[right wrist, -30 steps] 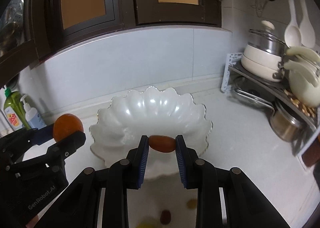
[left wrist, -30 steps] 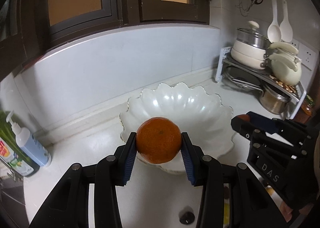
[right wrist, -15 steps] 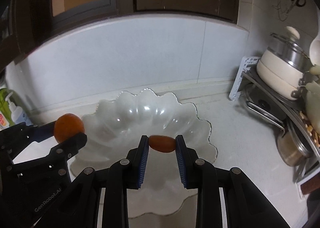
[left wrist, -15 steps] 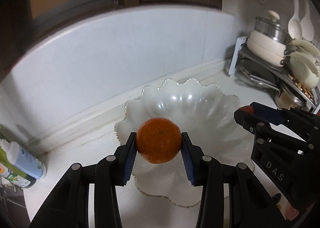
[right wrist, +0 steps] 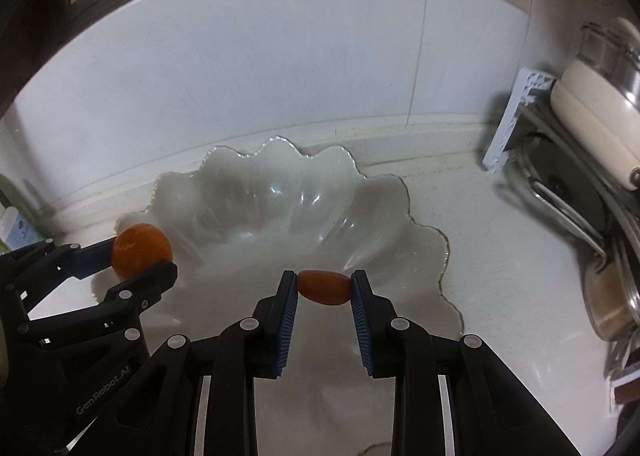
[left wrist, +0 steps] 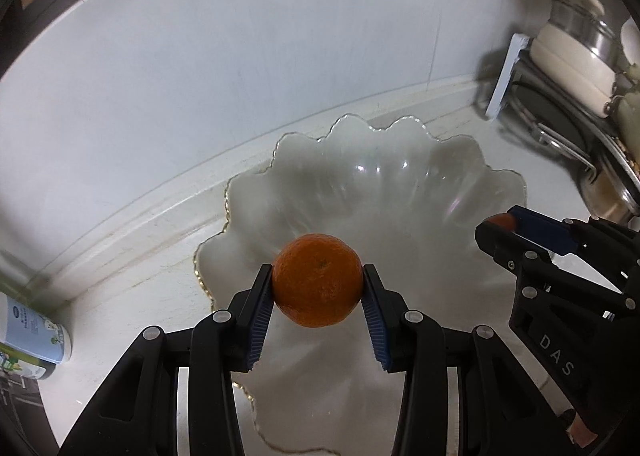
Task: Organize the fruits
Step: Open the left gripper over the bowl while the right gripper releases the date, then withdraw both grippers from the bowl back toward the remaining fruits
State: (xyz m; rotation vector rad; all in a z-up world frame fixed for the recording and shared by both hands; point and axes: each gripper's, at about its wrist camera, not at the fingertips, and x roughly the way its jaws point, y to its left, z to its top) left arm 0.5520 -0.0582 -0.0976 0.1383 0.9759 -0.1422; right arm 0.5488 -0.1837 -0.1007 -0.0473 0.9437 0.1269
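Orange and round, the mandarin is sitting clamped between the blue pads of the left tool, which is holding it in the air above the near-left part of the scalloped white bowl. The right tool is gripping a small oval orange-red fruit endwise over the bowl's near rim. The bowl is resting on the pale worktop near the tiled wall, with a pot rack standing off to the right.
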